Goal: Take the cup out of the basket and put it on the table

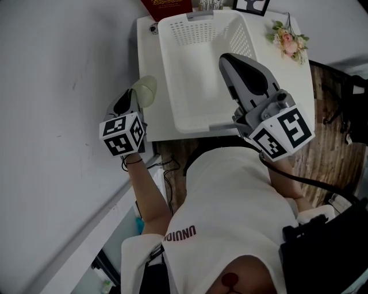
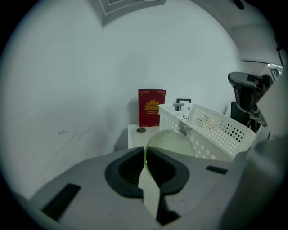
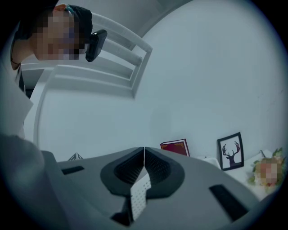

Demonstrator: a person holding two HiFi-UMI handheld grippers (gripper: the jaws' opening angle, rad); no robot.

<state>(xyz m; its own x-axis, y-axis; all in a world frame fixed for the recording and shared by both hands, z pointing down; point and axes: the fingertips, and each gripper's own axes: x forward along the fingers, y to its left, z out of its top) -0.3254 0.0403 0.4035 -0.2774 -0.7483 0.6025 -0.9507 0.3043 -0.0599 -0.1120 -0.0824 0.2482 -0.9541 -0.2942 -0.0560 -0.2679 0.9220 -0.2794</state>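
Note:
A pale green see-through cup (image 1: 145, 89) is outside the white basket (image 1: 167, 74), over the left edge of the white table (image 1: 148, 51). My left gripper (image 1: 137, 97) is shut on its rim. In the left gripper view the cup (image 2: 173, 141) shows just past the closed jaws of that gripper (image 2: 145, 155), with the basket (image 2: 211, 130) to its right. I cannot tell whether the cup rests on the table. My right gripper (image 1: 227, 57) hovers above the basket's right side, and its jaws (image 3: 144, 152) are shut with nothing between them.
A red book (image 1: 167, 6) and a deer picture (image 3: 230, 151) stand at the table's back edge. Pink flowers (image 1: 290, 40) lie at the back right corner. A small round object (image 1: 153, 27) sits at the back left. A grey wall runs close along the left.

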